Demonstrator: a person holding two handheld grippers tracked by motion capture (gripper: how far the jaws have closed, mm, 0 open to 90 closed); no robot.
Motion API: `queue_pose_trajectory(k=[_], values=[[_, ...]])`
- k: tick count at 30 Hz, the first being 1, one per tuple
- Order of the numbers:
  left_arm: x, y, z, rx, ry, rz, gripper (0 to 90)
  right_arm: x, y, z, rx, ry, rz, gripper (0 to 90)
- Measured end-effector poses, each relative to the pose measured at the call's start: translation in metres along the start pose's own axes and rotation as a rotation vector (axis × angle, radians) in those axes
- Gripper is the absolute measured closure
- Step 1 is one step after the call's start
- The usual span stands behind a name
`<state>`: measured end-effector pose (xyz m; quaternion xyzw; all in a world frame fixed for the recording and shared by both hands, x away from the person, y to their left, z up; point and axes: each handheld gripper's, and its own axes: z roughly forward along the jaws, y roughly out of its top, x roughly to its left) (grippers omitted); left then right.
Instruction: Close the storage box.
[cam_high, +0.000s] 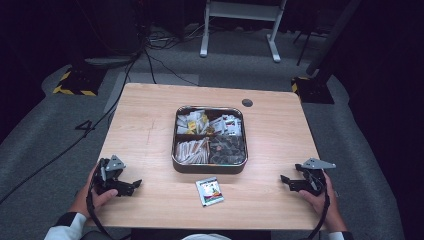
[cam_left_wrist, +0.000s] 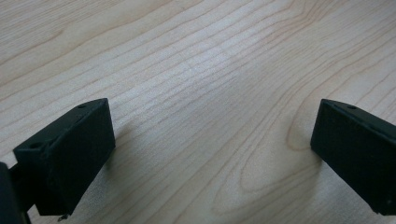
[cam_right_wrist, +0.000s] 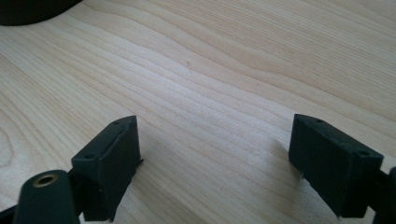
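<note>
On wooden bench (cam_high: 150, 125), at centre, square tray (cam_high: 209, 169) with four compartments of packets; at 6 o'clock of tray, apart, one sachet (cam_high: 209, 191); at 8 o'clock left claw (cam_high: 135, 186), spread, empty; at 4 o'clock right claw (cam_high: 285, 181), spread, empty.

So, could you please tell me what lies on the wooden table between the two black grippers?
In the high view, a small white sachet lies on the table between left gripper and right gripper, just before the square metal tray.
</note>
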<state>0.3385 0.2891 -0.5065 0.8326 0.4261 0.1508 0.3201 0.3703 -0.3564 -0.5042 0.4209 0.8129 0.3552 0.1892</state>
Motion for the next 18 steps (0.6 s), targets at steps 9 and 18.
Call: queue_pose_trajectory(k=[9,18], values=[[0.0000,0.0001,0.0005,-0.004,0.001,-0.001,0.0,-0.0003,0.0002,0.0003,0.001,0.000,-0.001,16.5],[0.0001,0.0003,0.0006,-0.004,0.001,-0.001,0.0,-0.0003,0.0002,0.0004,0.001,0.000,-0.001,16.5]])
